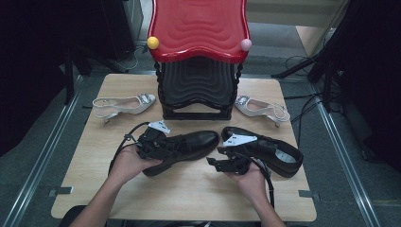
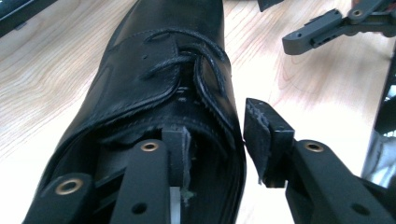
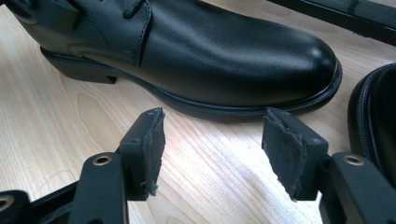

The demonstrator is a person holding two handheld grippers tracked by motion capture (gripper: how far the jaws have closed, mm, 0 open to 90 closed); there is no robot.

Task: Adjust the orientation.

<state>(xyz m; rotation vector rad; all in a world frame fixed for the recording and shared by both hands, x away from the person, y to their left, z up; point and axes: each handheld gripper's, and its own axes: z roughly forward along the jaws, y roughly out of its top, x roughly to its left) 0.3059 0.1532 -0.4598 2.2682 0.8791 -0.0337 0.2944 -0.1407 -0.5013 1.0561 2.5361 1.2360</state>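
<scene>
The left gripper (image 2: 212, 149), jaws parted astride the left black shoe's (image 1: 189, 144) collar (unclamped), lies left of centre, toe pointing right; the right gripper (image 3: 212, 149) gapes empty.

A black leather lace-up shoe (image 1: 187, 145) lies in front of the red-topped stool (image 1: 198, 28), toe pointing right, laces loose, slightly tilted. Its black mate (image 1: 269, 150) sits upright to its right, toe towards it, opening facing up.

Wooden table (image 1: 189, 194) bears two black shoes (image 1: 189, 146), two white heels (image 1: 120, 105), rack (image 1: 198, 90).
</scene>
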